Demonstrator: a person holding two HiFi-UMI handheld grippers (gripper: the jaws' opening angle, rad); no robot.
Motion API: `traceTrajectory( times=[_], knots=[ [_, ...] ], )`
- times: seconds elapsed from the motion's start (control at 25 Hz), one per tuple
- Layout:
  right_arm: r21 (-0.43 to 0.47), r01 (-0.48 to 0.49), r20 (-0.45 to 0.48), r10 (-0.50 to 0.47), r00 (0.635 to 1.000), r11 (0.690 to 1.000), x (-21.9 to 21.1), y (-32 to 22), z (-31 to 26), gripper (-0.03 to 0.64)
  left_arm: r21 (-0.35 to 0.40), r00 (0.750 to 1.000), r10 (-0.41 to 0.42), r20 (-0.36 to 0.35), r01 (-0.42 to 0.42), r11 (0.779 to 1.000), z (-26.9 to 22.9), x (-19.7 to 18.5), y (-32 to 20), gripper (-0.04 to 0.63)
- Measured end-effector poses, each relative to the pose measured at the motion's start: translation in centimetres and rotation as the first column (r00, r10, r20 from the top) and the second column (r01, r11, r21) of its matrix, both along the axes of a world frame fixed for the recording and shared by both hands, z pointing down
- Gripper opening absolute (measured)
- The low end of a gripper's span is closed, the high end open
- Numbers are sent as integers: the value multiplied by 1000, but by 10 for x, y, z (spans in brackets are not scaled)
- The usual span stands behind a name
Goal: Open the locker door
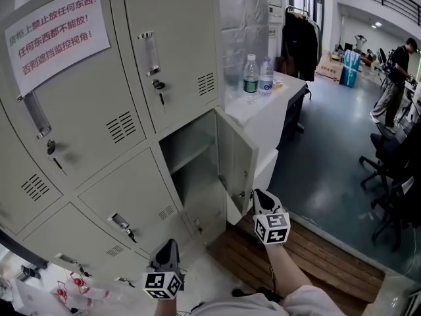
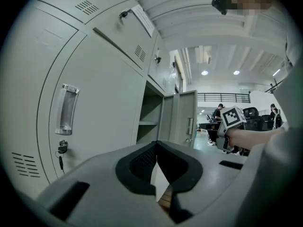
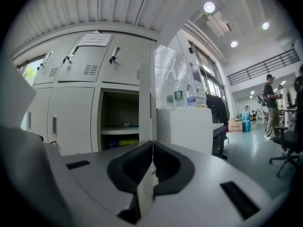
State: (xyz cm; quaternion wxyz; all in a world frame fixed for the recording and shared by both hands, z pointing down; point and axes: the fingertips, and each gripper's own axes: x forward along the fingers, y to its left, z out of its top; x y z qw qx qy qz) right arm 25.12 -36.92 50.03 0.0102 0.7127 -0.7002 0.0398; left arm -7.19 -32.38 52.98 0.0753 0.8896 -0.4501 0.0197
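Note:
The grey locker bank (image 1: 99, 124) has one compartment standing open, its door (image 1: 237, 157) swung out to the right. My right gripper (image 1: 258, 195) is at the lower part of the door's free edge. In the right gripper view the door (image 3: 146, 103) is seen edge-on, running straight down into the closed jaws of that gripper (image 3: 152, 143). The open compartment (image 3: 118, 126) shows a shelf with blue and yellow items below it. My left gripper (image 1: 168, 243) hangs lower left in front of the closed lockers, and in its own view it (image 2: 156, 144) is shut on nothing.
Two water bottles (image 1: 258, 76) stand on a white cabinet (image 1: 263, 110) just right of the lockers. Office chairs (image 1: 388, 170) and a person (image 1: 395, 78) are at the far right. A wooden floor strip (image 1: 309, 249) lies under my right arm. Closed lockers have handles with keys (image 2: 60, 148).

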Motion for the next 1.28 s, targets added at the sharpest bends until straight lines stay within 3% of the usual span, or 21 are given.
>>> traceTrajectory(
  times=[0.4,0.8,1.28],
  knots=[
    [29,29,7,-29,1000,999,-16,7,-10,14,3,1000,4,-1,-4,1000,-1,-1,3,5],
    [33,118,19,-119,993,992,-59,9,-8,14,0,1000,-26,-2,26,1000,0,-15,8,5],
    [79,265,30,-268,963,961,-116,33,3,14,17,998,-68,-10,69,997,-6,-32,10,5]
  ],
)
